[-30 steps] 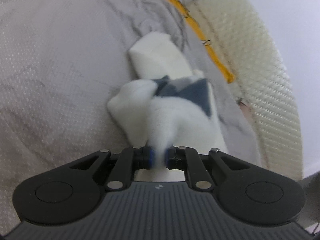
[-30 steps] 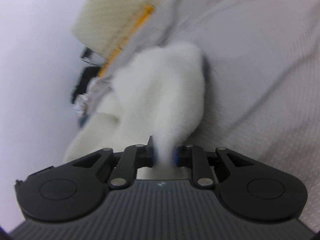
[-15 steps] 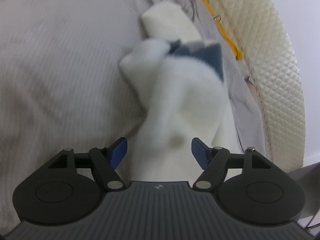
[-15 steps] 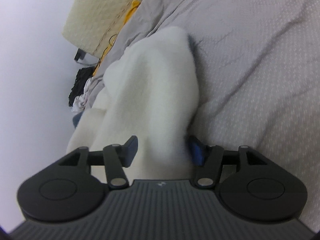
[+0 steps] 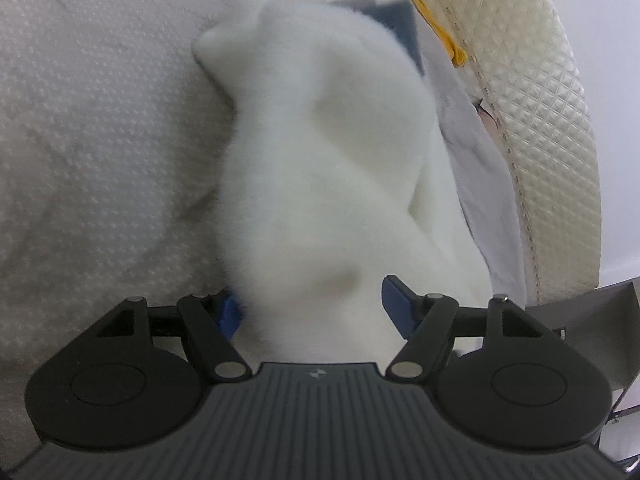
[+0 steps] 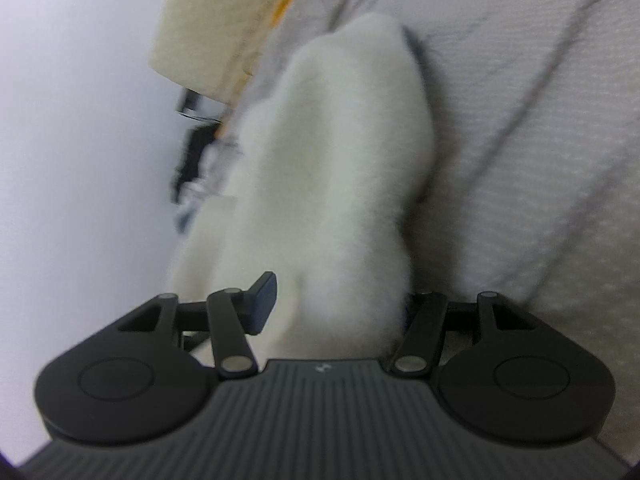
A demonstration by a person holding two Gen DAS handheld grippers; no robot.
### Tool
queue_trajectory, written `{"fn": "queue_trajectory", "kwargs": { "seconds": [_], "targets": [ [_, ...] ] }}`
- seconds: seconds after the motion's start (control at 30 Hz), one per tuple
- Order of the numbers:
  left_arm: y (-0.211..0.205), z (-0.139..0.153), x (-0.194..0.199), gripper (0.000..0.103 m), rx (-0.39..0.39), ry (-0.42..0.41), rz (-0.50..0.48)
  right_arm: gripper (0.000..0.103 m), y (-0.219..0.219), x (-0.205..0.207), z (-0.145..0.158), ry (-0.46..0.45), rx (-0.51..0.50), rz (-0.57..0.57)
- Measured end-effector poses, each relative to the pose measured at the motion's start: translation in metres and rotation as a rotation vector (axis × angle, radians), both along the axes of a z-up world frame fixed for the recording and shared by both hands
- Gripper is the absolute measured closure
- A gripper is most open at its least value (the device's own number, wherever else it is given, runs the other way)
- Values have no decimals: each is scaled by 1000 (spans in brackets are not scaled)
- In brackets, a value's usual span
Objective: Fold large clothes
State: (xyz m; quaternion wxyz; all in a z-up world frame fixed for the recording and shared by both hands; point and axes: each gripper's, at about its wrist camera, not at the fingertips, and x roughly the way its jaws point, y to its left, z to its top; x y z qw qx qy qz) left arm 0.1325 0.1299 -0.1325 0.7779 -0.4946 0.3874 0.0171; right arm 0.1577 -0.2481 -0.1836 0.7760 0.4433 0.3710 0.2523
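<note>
White fleece garment (image 5: 320, 168) lies between both tools' parted blue pads (image 5: 396, 304)

Bed with grey textured cover (image 5: 100, 128), creased, dotted weave; same cover (image 6: 540, 140) in right wrist view. White fluffy garment (image 5: 320, 168) lies directly on cover, bunched lengthwise, near to far; blue-grey patch (image 5: 394, 24) at far end. Same garment (image 6: 340, 168) left of bare cover in right wrist view. Cream quilted mattress edge (image 5: 536, 112) along right side, yellow trim (image 5: 440, 28) beside it.
</note>
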Motion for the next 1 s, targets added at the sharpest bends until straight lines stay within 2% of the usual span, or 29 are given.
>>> {"fn": "queue_trajectory", "kwargs": {
  "seconds": [0.07,0.13,0.2,0.23,0.3,0.4,0.47,0.53,0.6,0.67,0.77,0.87,0.93,1.0],
  "targets": [
    [0,-2,5,32,-27,-8,-3,44,-4,0,3,-41,80,-8],
    [1,-8,8,37,-58,-3,-8,44,-7,-1,10,-98,117,-10],
    [3,-14,10,48,-71,11,-7,44,-7,-1,16,-149,123,-5],
    [3,-16,12,51,-66,23,-6,44,-5,0,17,-157,116,-7],
    [2,-20,16,67,-59,32,-4,45,-3,3,15,-136,84,-10],
    [3,-19,18,83,-45,21,-1,47,2,7,4,-88,-3,-11],
    [8,-16,10,86,-35,0,8,61,7,11,-4,-51,-97,-20],
    [13,-14,7,88,-52,-18,33,66,12,15,-12,-35,-149,-19],
    [19,-14,4,89,-86,-45,63,69,16,14,-10,-54,-176,-15],
    [24,-11,2,90,-120,-86,73,84,24,14,-3,-70,-163,-7],
    [28,2,-1,90,-131,-159,60,90,27,8,14,-128,-128,-12],
    [34,14,0,90,-223,-224,19,92,27,2,39,-207,-152,-11],
    [35,33,-3,90,-202,-285,-23,92,19,-2,52,-243,-99,-36],
    [33,53,-6,90,-171,-326,-60,93,15,-5,66,-286,-97,-46]
  ]
}}
